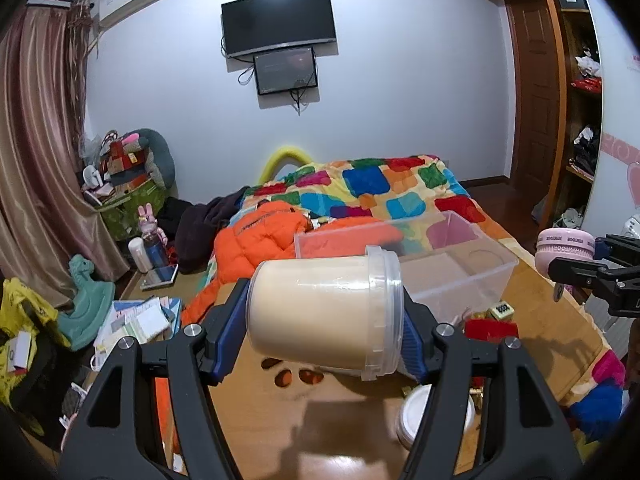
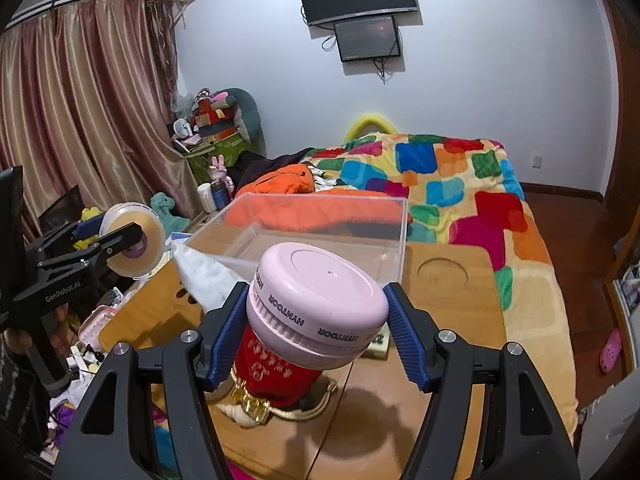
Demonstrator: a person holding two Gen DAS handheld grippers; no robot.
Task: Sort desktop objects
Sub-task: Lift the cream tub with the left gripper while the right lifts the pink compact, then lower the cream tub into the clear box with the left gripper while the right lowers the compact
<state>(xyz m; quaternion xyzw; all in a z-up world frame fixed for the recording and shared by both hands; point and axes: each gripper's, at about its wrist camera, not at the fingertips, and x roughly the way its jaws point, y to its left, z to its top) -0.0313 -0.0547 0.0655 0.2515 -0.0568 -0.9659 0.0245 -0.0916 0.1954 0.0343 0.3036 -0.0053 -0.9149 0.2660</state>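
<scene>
With the left claw [image 1: 326, 320] pinching a tilted tub [image 1: 324, 316] and the right claw [image 2: 318, 320] pinching a pink jar [image 2: 318, 306], either could slip before reaching the clear bin [image 2: 320, 216].

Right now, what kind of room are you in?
It looks like a bedroom at home. There is a bed with a colourful patchwork blanket, long curtains at the side, and a TV up on the wall.

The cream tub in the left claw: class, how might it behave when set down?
On its side, as it is held now, the cream tub would likely roll: it is round. It looks full, so probably heavy. Its smooth plastic wall could slip in the left claw.
</scene>
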